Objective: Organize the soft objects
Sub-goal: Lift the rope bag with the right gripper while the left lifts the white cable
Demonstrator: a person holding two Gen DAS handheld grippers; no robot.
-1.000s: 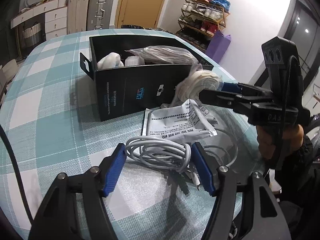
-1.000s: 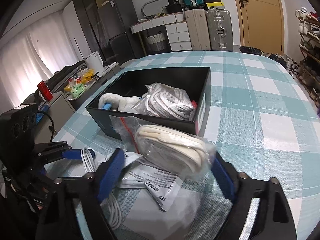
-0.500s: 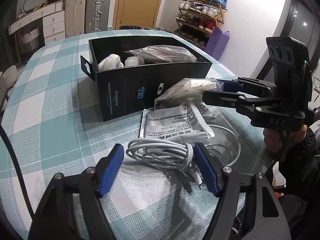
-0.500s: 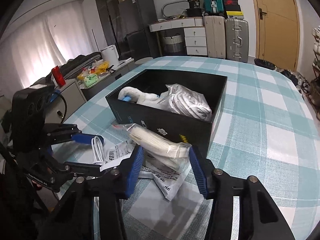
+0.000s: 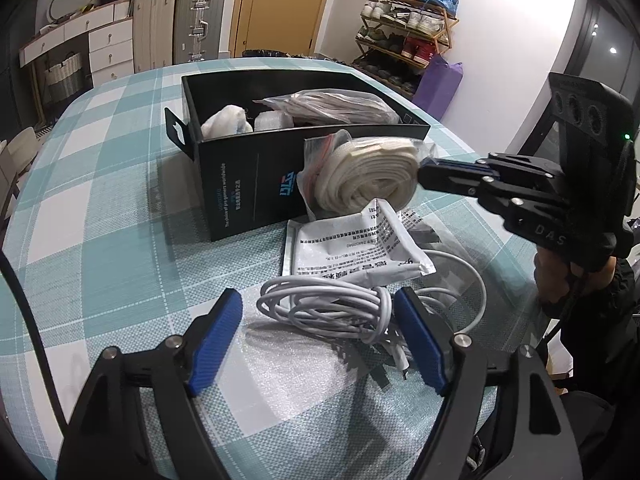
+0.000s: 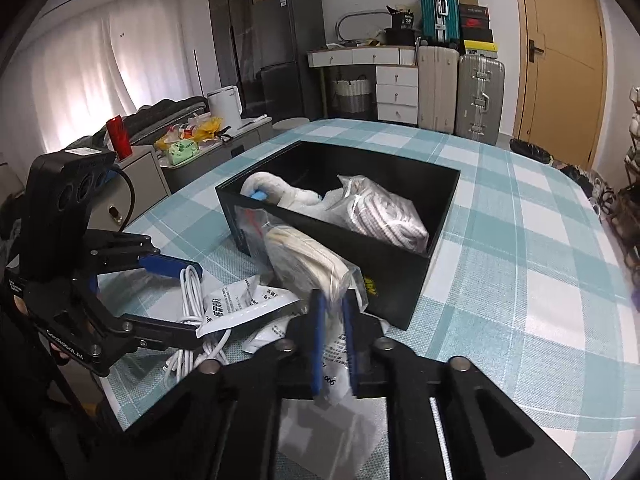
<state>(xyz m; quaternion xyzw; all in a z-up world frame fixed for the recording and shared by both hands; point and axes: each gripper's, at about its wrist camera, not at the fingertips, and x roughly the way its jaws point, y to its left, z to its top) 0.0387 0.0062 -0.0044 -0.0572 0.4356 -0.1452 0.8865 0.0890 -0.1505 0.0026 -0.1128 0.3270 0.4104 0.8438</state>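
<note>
We see our right gripper (image 6: 331, 312) pinched tight on the edge of a clear plastic bag with a cream-white rolled strap inside (image 5: 366, 174). Its blue jaws have just been closing, and the thin bag edge sits between them. The bag hangs at the gripper's tip, right in front of the near wall of the black cardboard box (image 5: 248, 176), touching or almost touching it.

Our left gripper (image 5: 320, 328) has its blue ribbed pads spread apart, and they have just been opening wider. A bundle of white smooth cable (image 5: 332, 308) lies on the table between them. The pad on the right side of the picture is close against the bundle; the other pad stands clear of it.

Just past the cable lies a flat white packet with black print (image 5: 352, 248), crinkled and partly under the bag.

Inside the box we see a soft white lump (image 6: 280, 192) and another clear bag of pale coiled rope (image 6: 384, 216).

Everything sits on a table with a woven teal and white checked cloth (image 5: 100, 184).
</note>
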